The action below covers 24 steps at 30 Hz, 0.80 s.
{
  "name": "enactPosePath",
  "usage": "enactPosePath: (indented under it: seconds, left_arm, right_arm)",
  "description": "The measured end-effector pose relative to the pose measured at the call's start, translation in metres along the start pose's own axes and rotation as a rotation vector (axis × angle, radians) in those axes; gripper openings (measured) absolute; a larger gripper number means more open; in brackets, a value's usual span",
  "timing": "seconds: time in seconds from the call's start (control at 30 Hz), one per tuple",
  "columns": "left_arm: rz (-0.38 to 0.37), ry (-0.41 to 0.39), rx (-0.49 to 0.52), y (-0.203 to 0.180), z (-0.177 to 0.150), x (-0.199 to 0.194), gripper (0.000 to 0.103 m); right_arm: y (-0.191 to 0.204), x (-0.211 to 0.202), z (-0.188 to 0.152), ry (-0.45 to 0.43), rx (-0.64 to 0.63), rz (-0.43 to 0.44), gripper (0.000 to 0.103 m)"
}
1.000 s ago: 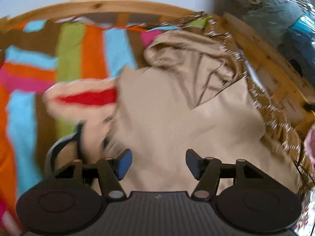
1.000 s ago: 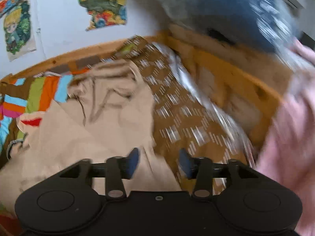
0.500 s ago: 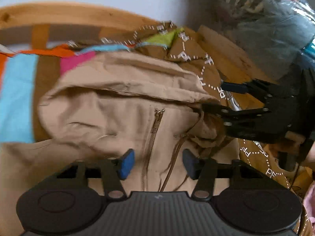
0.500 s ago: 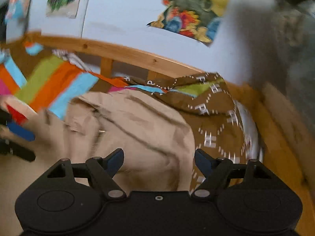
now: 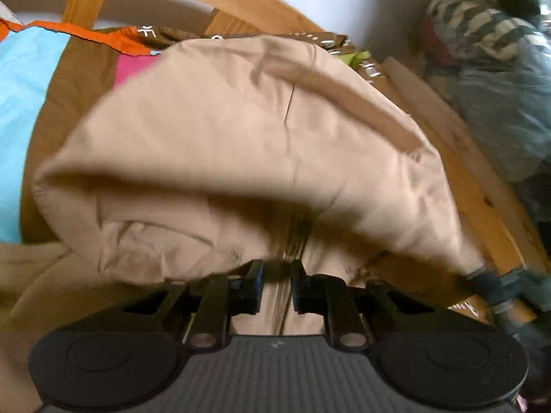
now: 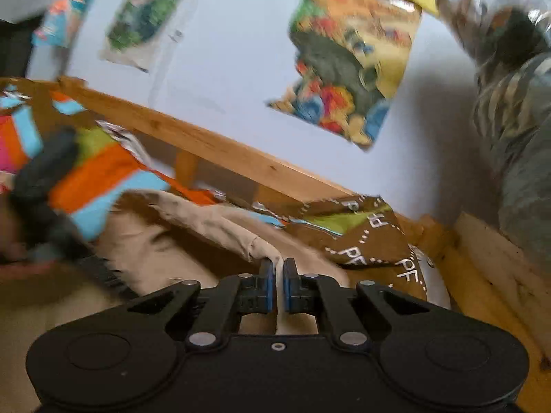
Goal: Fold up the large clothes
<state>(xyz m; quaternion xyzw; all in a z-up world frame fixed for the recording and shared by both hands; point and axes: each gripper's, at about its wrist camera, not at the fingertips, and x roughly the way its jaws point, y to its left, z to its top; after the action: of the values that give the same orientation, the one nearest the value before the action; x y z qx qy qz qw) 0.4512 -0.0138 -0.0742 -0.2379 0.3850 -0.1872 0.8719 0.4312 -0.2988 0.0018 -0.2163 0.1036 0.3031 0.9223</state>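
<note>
Claws now clamped on hoodie.

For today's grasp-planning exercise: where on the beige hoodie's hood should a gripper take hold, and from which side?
Take the hood at its free rim, coming from the body side: it bulges as a loose pouch with a thin edge. The left gripper and right gripper already pinch there.
</note>
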Motion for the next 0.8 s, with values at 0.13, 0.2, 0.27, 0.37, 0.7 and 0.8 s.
enactPosePath:
  seconds: [0.13, 0.2, 0.27, 0.37, 0.7, 0.8]
  left_arm:
    - [-0.069, 0.024, 0.052, 0.002, -0.03, -0.033, 0.017]
    - [-0.107, 0.042, 0.059, -0.001, -0.04, -0.044, 0.017]
    - [-0.148, 0.012, 0.059, -0.006, -0.034, -0.05, 0.017]
    - [-0.172, -0.087, 0.03, -0.013, -0.014, -0.051, 0.017]
    - [-0.101, -0.023, -0.038, 0.01, -0.003, -0.012, 0.017]
    - [-0.108, -0.011, -0.027, 0.012, -0.002, -0.013, 0.017]
  right_arm:
    - [0.028, -0.004, -0.043, 0.12, -0.117, 0.047, 0.005]
    - [0.03, 0.008, -0.061, 0.189, -0.109, 0.068, 0.004]
    - [0.033, 0.017, -0.073, 0.236, -0.102, 0.077, 0.004]
    - [0.04, 0.027, -0.08, 0.273, -0.128, 0.071, 0.004]
    - [0.018, -0.019, -0.035, 0.062, 0.012, -0.008, 0.078]
    - [0.006, -0.002, -0.013, 0.031, -0.004, -0.051, 0.08]
